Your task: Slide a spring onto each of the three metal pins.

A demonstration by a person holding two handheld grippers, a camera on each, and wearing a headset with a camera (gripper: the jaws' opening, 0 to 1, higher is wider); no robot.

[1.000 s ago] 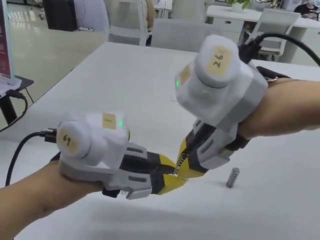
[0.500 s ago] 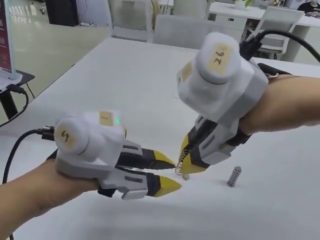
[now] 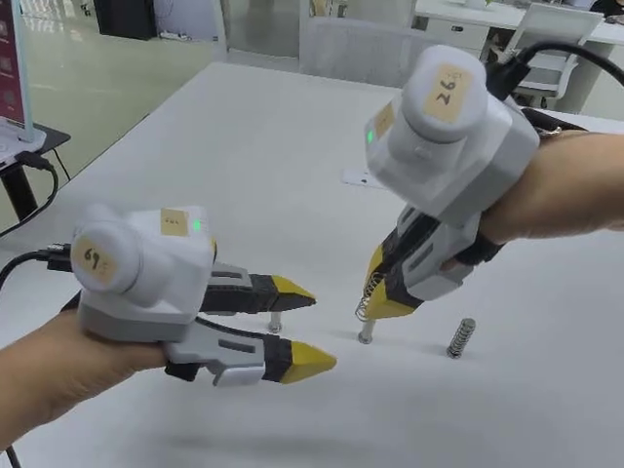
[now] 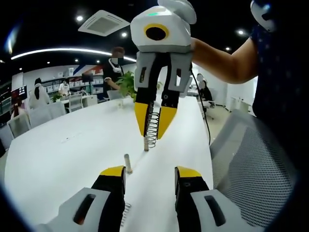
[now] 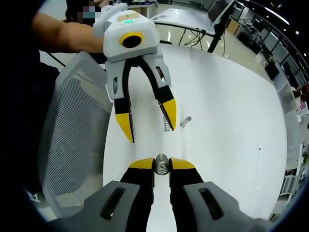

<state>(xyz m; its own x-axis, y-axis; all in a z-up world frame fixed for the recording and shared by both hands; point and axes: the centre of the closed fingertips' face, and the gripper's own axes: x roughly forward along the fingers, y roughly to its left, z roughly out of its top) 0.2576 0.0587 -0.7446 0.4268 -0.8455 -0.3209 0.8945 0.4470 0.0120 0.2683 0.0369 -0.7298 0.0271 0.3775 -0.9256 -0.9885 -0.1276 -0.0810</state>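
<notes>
The left tool (image 3: 322, 330) has let go and drawn back from the pin (image 3: 366, 336), jaws apart. The right tool (image 3: 382, 292) stays clamped on the spring (image 3: 365, 305), whose lower end is right at that pin's top. It looks ready to slide down. A second spring (image 3: 460, 337) lies on the surface (image 3: 244, 166) beside the pin.

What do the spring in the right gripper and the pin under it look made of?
The spring looks like bare steel wire: thin grey coils with a dull metallic sheen. The pin below it seems metal too, a smooth silver-grey rod; its finish is too small to judge.
</notes>
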